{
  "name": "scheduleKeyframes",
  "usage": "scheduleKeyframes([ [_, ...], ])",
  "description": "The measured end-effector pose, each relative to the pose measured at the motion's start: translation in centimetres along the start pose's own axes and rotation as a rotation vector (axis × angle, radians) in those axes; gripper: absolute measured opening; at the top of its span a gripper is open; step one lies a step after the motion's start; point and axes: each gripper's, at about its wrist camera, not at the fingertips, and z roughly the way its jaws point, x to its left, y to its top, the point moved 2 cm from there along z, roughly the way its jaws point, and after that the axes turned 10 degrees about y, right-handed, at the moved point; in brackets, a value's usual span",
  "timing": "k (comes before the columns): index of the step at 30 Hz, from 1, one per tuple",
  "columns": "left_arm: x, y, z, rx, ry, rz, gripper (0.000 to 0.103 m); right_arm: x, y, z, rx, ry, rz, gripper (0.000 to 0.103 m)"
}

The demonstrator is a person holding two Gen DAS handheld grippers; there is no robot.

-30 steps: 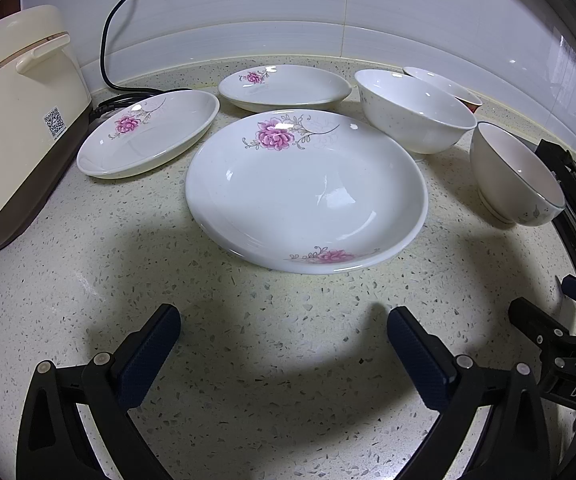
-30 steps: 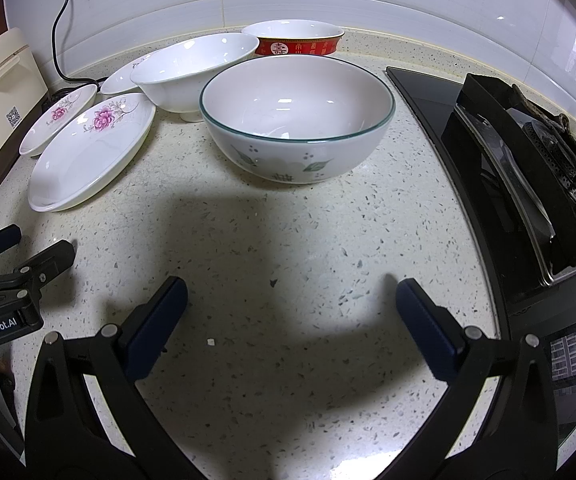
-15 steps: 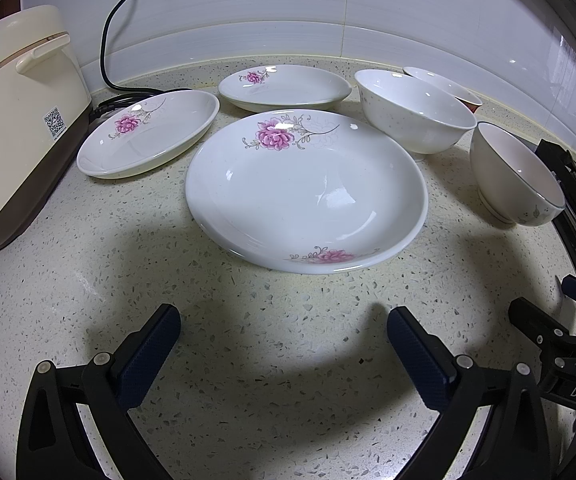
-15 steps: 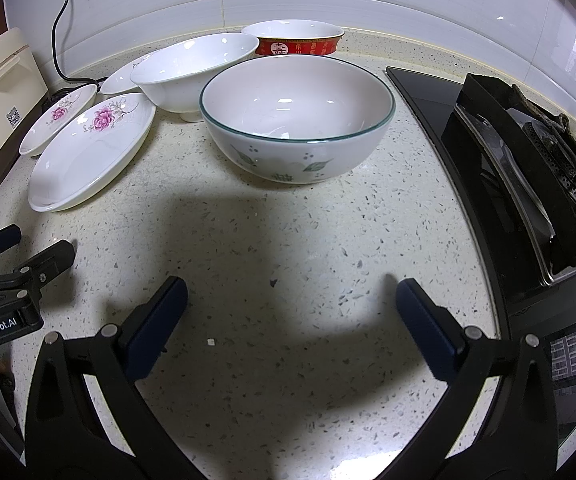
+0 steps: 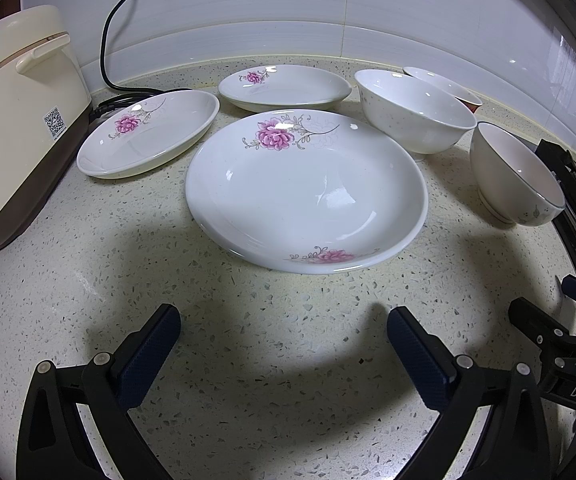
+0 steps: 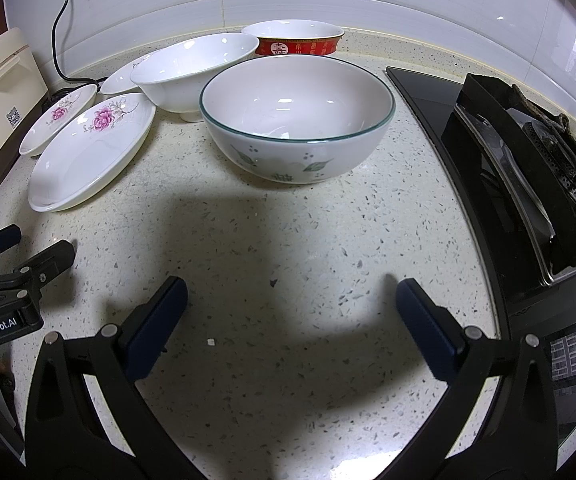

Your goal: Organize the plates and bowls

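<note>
"GenRobot.AI" on left gripper [image 6: 20,256] body; "DAS" on right gripper [image 5: 559,312] body; QR code label on rice cooker [image 5: 20,120]; Chinese characters on red bowl [image 6: 295,42].

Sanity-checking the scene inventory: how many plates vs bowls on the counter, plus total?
Plates: 3, the large flowered plate, the left flowered plate, the back flowered plate.
Bowls: 3, the plain white bowl, the green-rimmed bowl, the red-banded bowl.
Total: 6

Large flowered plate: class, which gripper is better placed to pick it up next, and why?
Left. The left gripper is open, facing the large flowered plate directly; the right gripper faces the green-rimmed bowl.
</note>
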Motion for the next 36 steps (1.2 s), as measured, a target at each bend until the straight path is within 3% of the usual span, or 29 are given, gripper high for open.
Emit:
scheduleKeyframes([
  [32,0.02,-0.02,0.0,0.001,-0.002,0.0,0.103,0.0,0.0,0.0,0.0,0.0,0.0,0.103],
  [36,0.07,-0.17,-0.18,0.018,-0.028,0.041,0.103,0.0,0.0,0.01,-0.001,-0.002,0.007,0.103],
])
